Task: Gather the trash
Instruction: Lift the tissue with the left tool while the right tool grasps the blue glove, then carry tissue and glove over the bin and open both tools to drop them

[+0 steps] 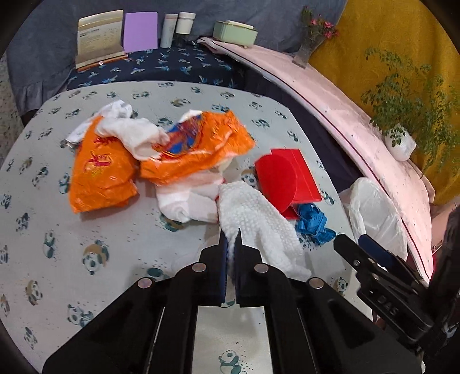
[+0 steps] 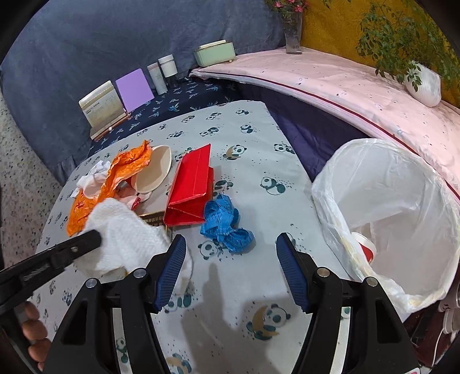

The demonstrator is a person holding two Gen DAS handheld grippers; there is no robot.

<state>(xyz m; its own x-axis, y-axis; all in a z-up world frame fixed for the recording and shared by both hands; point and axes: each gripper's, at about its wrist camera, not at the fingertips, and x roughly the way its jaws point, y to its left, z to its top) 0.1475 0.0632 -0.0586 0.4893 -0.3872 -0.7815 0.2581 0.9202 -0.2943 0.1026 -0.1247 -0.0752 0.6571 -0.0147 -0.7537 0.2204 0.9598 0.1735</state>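
My left gripper [image 1: 231, 240] is shut on a white textured paper towel [image 1: 256, 221]; the towel also shows in the right wrist view [image 2: 123, 238] with the left gripper's finger [image 2: 72, 248] on it. My right gripper [image 2: 231, 247] is open and empty above the panda tablecloth, just short of a crumpled blue shoe cover [image 2: 224, 224], which also shows in the left wrist view [image 1: 314, 224]. A red folded card box [image 2: 191, 187] lies beyond it. Orange wrappers [image 1: 120, 161] and white tissues [image 1: 132, 132] lie piled at the left. A white-lined trash bin [image 2: 396, 213] stands at the table's right.
A cream paper bowl [image 2: 153, 169] leans in the pile. At the back stand a calendar card [image 1: 99, 37], a purple card [image 1: 141, 30], two bottles [image 1: 176, 27] and a green box [image 1: 234, 33]. A pink-covered ledge [image 2: 345, 83] holds a vase and a potted plant [image 2: 422, 83].
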